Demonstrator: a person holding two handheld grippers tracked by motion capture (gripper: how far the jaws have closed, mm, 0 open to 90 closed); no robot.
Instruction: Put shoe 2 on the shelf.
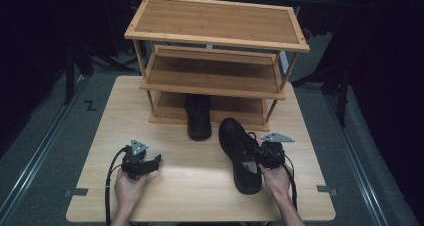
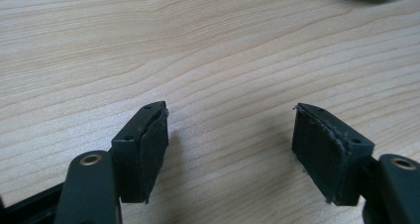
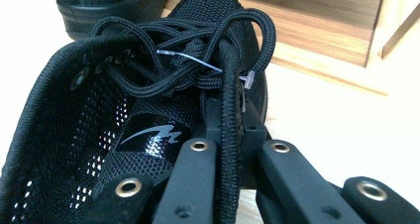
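Observation:
A black lace-up shoe (image 1: 239, 158) lies on the table at front right, toe pointing toward the rack. My right gripper (image 1: 261, 153) is shut on the right-hand rim of its opening. In the right gripper view the jaws pinch that padded rim of the shoe (image 3: 74, 125) at my right gripper (image 3: 230, 120), just behind the laces. A second black shoe (image 1: 199, 117) stands with its front part on the rack's lowest shelf, and its heel shows as the second shoe (image 3: 99, 6). My left gripper (image 1: 150, 162) rests at front left, open, with bare wood between its pads at my left gripper (image 2: 230, 135).
A three-tier wooden shoe rack (image 1: 215, 36) stands at the far side of the light wooden table (image 1: 190, 186); its lowest shelf (image 3: 322, 21) is close ahead of the held shoe. Dark floor surrounds the table on all sides.

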